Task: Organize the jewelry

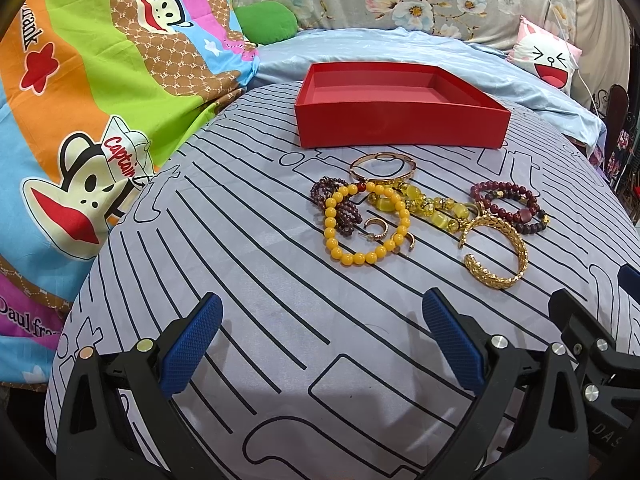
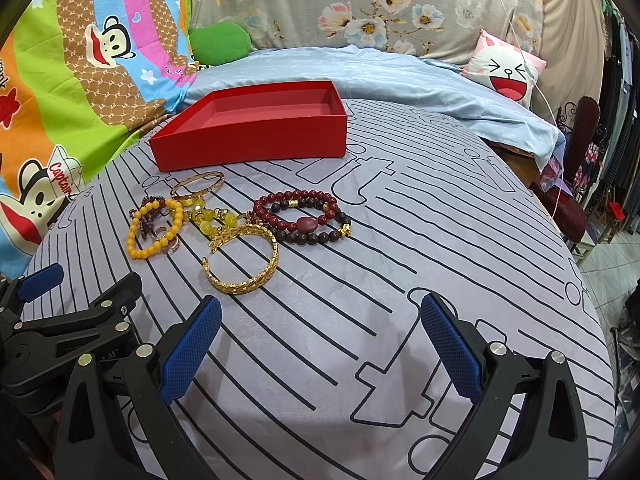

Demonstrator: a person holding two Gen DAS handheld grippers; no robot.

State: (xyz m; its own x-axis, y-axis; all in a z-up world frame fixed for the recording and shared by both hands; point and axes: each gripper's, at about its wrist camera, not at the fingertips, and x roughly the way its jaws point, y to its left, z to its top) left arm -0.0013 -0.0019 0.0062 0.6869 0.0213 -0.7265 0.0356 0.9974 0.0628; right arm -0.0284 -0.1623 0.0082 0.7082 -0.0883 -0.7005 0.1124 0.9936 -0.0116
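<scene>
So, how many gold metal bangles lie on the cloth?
2: a thin closed bangle just before the red box, and an open woven cuff nearest the right tool. Beads may hide others.

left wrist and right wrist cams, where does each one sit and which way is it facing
Left wrist: sits on the left gripper, low over the striped sheet, facing the red box; its jaws open, right gripper's edge at right.
Right wrist: sits on the right gripper, facing the gold cuff and dark red bracelets; its jaws open, left gripper at left.
Shared: the box, the jewelry pile, the yellow bead bracelet.
</scene>
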